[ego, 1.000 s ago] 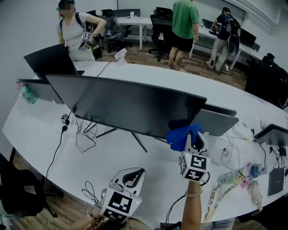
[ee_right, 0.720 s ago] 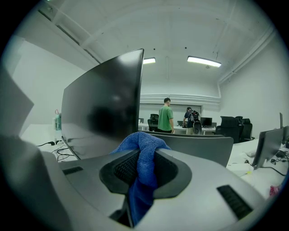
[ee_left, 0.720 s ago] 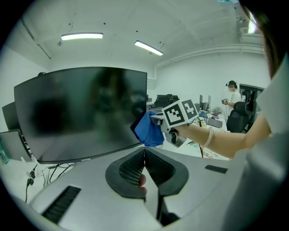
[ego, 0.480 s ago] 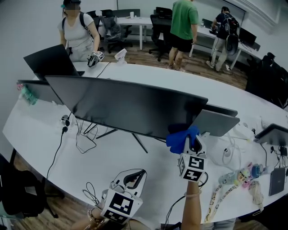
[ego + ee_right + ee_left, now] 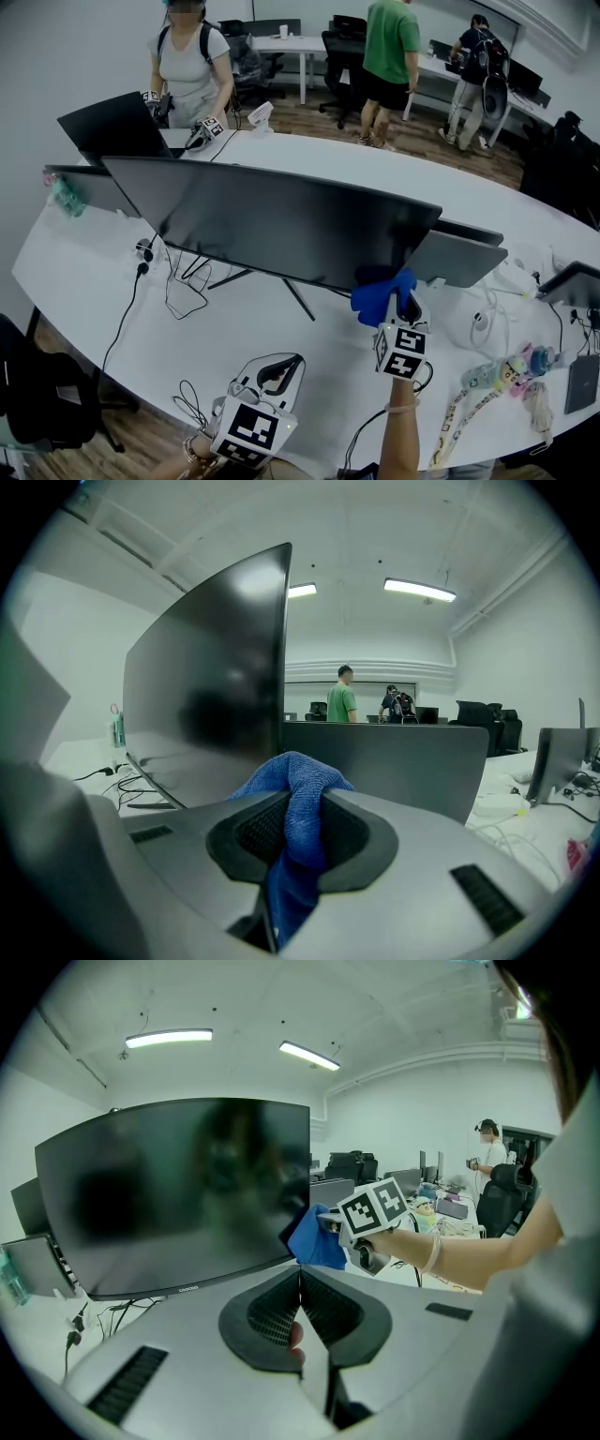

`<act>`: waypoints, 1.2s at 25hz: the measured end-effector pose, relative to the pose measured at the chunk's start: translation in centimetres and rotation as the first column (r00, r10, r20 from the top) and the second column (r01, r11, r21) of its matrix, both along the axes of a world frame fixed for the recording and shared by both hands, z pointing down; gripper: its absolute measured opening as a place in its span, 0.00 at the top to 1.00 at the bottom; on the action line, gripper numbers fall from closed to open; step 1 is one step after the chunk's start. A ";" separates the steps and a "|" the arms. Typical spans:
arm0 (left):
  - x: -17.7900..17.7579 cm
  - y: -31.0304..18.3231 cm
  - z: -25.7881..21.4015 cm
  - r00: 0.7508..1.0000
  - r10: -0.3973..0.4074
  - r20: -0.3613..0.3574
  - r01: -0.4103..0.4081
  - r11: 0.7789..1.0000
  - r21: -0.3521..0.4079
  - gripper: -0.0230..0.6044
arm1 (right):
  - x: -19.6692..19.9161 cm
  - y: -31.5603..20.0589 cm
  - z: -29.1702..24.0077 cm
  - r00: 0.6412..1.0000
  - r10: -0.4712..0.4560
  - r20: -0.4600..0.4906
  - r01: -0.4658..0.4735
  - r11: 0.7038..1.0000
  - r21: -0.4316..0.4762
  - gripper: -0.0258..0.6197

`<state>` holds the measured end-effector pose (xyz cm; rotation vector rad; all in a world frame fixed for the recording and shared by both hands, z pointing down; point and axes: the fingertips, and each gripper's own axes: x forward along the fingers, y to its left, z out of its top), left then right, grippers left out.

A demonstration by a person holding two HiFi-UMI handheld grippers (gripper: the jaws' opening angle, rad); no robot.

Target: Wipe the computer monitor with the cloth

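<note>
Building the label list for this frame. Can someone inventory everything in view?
monitor: one, black, mid-table, screen dark
cloth: one, blue, at the monitor's lower right corner
table: one, white, curved
grey screen: one, behind the monitor's right end
dark screen: one, far left end of the table
cables: black, loose, below the monitor's left half
people: three, standing beyond the table
left tongs: shut, empty, near table edge
right tongs: shut on the cloth

I see a curved white surface (image 5: pixel 281 342) carrying the monitor (image 5: pixel 272 220) on its stand, loose cables (image 5: pixel 183 286) under it, a laptop (image 5: pixel 117 127) at the far left, and a lanyard (image 5: pixel 464 412) at the near right.
</note>
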<state>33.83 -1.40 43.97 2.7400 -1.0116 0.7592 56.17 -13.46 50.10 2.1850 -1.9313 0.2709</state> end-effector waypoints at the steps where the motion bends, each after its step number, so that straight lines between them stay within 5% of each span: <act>1: 0.0 0.0 0.0 1.000 -0.002 -0.002 0.002 1.000 -0.001 0.95 | 0.0 0.0 0.3 1.000 -0.001 -0.002 0.001 1.000 -0.008 0.85; 30: -3.5 -1.3 0.2 1.000 0.003 0.031 -0.003 1.000 0.002 0.95 | -0.2 0.0 7.0 0.995 0.087 0.059 -0.079 0.989 -0.122 0.85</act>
